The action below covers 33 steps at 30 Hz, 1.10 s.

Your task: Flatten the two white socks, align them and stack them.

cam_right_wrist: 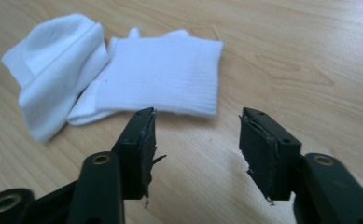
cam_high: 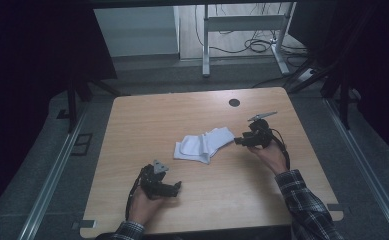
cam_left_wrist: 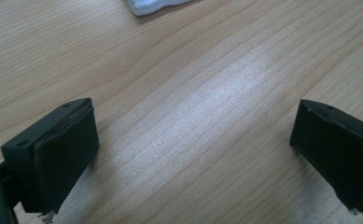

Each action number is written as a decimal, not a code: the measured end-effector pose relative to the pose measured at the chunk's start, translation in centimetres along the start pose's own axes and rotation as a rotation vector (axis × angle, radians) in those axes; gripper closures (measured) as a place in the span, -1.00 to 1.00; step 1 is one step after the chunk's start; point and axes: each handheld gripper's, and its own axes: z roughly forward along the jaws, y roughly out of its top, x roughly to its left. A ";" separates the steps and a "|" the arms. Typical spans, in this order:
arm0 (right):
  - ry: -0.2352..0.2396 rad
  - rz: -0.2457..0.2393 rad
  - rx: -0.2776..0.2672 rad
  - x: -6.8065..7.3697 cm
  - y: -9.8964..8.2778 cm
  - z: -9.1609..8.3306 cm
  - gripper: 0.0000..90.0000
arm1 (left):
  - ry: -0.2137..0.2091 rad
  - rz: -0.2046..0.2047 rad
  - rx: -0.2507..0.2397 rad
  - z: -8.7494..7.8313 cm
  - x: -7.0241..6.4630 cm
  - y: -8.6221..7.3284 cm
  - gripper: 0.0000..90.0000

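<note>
**Two hand-held grippers near white socks on a wooden table**

A light wooden table [cam_high: 132, 150] seen from above. Near its middle lie white socks [cam_high: 203, 144], crumpled and overlapping, one ribbed cuff pointing right. The person's right hand [cam_high: 269, 154], in a plaid sleeve [cam_high: 302, 200], holds the right gripper [cam_high: 238, 141] just beside the socks' right end. In the right gripper view its jaws stand apart with nothing between them, low over the wood, with the ribbed cuff [cam_right_wrist: 160, 79] just beyond the tips. The left hand [cam_high: 144, 200] holds the left gripper [cam_high: 178, 186] near the table's front edge, well apart from the socks. Its jaws are spread wide over bare wood. A small dark round hole [cam_high: 234, 102] sits near the far edge.
</note>
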 end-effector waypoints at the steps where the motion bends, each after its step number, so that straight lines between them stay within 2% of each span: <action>1: 0.003 0.001 0.000 -0.1 0.2 0.1 0.18 | 0.000 0.000 0.000 0.0 0.0 0.0 -0.98; 4: -0.009 -0.012 0.007 -0.2 0.9 0.5 0.29 | -0.001 0.000 0.000 0.0 0.0 0.0 -0.98; 12: -0.037 -0.060 0.013 0.5 2.6 2.4 0.25 | -0.001 0.001 0.001 0.0 0.0 0.0 -0.99; 14: -0.062 -0.076 0.016 0.7 2.9 3.0 0.21 | -0.001 0.001 0.001 0.0 0.0 0.0 -0.99; 16: -0.081 -0.093 0.026 0.7 3.0 3.7 0.17 | -0.001 0.000 0.001 0.0 0.0 0.0 -0.99; 22: -0.100 -0.100 0.065 0.4 2.7 5.5 0.16 | -0.001 0.001 0.001 0.0 0.0 0.0 -0.99; 27: -0.093 -0.085 0.069 0.0 2.1 6.0 0.28 | -0.001 0.001 0.001 0.0 0.0 0.0 -0.99; 30: -0.120 -0.094 0.095 -0.3 1.7 5.8 0.41 | -0.001 0.000 0.001 0.0 0.0 0.0 -0.99; 33: -0.112 -0.063 0.087 -0.9 1.3 5.3 0.58 | -0.001 0.000 0.001 0.0 0.0 0.0 -0.99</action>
